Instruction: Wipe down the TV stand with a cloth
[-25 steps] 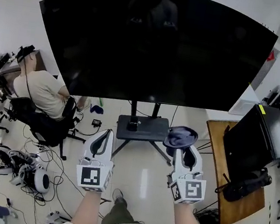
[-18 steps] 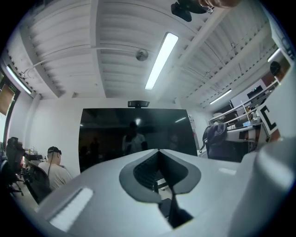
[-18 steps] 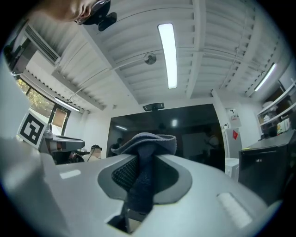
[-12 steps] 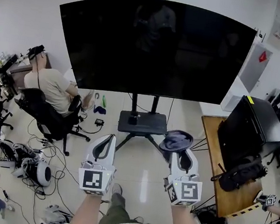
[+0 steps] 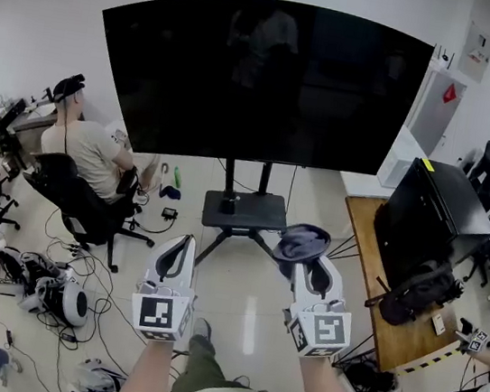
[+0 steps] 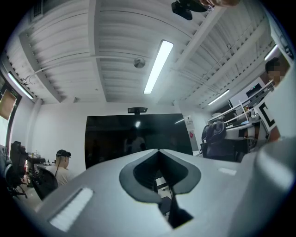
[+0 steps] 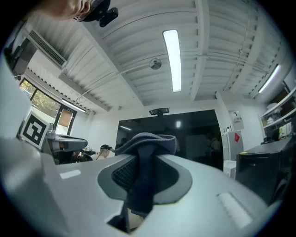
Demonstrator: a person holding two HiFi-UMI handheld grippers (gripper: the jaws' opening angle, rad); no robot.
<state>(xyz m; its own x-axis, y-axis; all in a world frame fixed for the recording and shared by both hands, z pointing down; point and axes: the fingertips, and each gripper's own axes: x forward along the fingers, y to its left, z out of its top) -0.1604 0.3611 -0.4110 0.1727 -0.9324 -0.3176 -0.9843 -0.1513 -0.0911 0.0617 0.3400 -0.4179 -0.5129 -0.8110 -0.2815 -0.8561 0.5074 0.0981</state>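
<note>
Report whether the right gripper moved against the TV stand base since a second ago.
Yes, slightly. In the head view the right gripper, shut on the cloth, now sits lower relative to the stand base, drawn back from it.

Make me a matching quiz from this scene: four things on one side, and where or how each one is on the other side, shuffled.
1. cloth
2. left gripper
3. stand base
4. seated person

A. in a chair
B. on the floor under the screen
C. clamped in the right gripper
D. shut, nothing in it

Pairs: 1-C, 2-D, 3-B, 4-A.
</note>
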